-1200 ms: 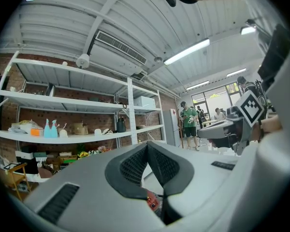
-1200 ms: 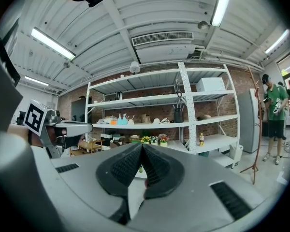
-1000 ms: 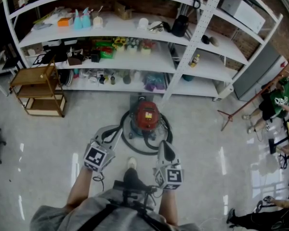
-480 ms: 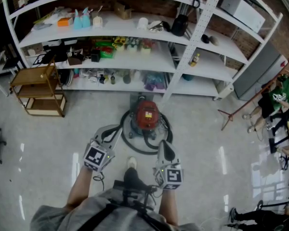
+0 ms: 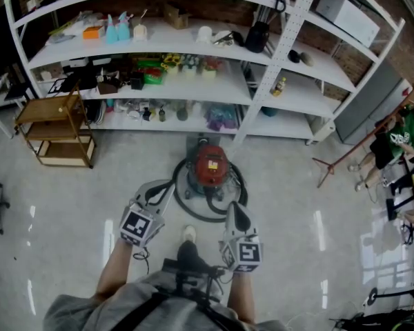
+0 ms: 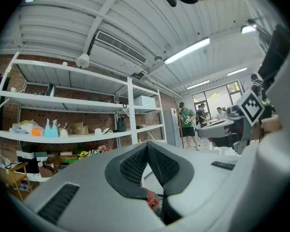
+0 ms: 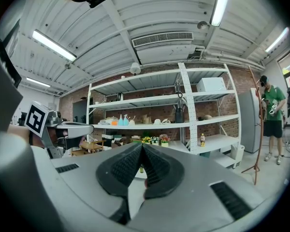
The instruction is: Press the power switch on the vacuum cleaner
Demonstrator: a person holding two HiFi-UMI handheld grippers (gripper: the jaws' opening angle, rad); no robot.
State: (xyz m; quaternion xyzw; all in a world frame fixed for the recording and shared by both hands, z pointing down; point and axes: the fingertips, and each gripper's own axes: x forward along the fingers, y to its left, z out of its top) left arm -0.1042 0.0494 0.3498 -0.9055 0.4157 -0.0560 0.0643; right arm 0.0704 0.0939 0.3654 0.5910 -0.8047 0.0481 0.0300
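The left gripper (image 6: 147, 148) is clenched: its two dark ribbed pads (image 6: 129, 167) meet at the tips with nothing held between them. Through the narrow gap lower down, a sliver of red shows. The right gripper (image 7: 141, 149) is closed the same way, pads together at the tips and empty.

In the head view the person holds both grippers out low in front of the body, side by side but apart, each with its square-marker cube nearest the camera and its jaws pointing forward.

Just ahead of the jaw tips — between the two grippers and a little beyond them — stands the red-topped round canister vacuum cleaner (image 5: 210, 164). Neither gripper touches it. The left gripper's tips are close to its left side, and the right gripper sits slightly further back. The power switch is too small to make out from here.

A black hose (image 5: 186, 205) lies in a loop on the glossy pale floor (image 5: 76, 205) around the vacuum cleaner's base.

Behind the machine runs a tall white metal shelving unit (image 5: 183, 45), its shelves crowded with bottles, small boxes and coloured items. A small wooden rack (image 5: 52, 110) stands at the left end of it. At the far right edge are people in green shirts (image 5: 403, 138), well away from the vacuum cleaner.
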